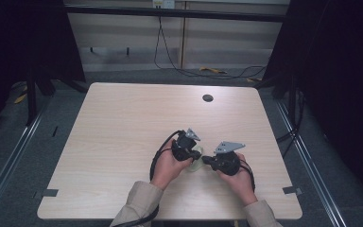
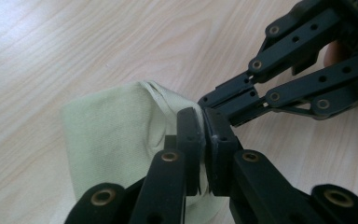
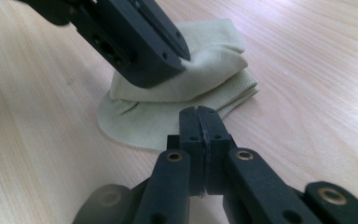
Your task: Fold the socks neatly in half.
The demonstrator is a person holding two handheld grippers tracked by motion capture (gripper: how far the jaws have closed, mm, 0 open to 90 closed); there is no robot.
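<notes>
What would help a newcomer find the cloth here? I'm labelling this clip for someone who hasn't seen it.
On the light wooden table, look near the front edge, between the person's two hands. There the left gripper and right gripper nearly meet, and the cloth lies folded between them. It is pale green and soft, the one light thing among black jaws.

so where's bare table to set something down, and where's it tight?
Bare: the far half of the table up to the round hole, and the wide left strip beside the left gripper. Narrower bare strip between the right gripper and the right edge. Crowded: near centre, both grippers meeting over the pale green cloth, forearms entering from the near edge.
</notes>
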